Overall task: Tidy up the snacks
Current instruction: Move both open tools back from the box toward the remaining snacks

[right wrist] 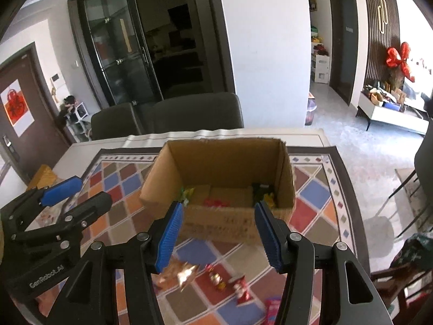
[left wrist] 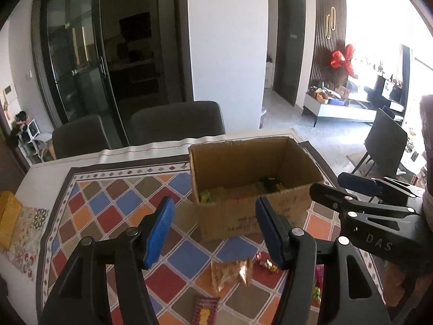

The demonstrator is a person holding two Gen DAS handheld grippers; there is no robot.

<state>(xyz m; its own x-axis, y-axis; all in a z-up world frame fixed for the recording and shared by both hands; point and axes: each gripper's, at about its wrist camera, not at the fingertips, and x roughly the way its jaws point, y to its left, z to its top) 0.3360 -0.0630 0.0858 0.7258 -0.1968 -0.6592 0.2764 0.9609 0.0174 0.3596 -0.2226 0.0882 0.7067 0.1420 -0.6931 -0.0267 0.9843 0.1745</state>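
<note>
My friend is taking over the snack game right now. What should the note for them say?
Left tool: open, holding nothing.
Right tool: open, holding nothing.
Cardboard box: on the patterned tablecloth, a few snacks already inside.
Left to do: loose snacks lie in front of the box, among them a shiny gold packet and a red packet. Put them in the box.

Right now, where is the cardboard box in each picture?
Left wrist view: the cardboard box sits just right of the middle, beyond the open left gripper.
Right wrist view: the cardboard box sits in the middle, beyond the open right gripper.
Shared landmark: the red bow on the dark slatted wall, upper right in both views.
</note>
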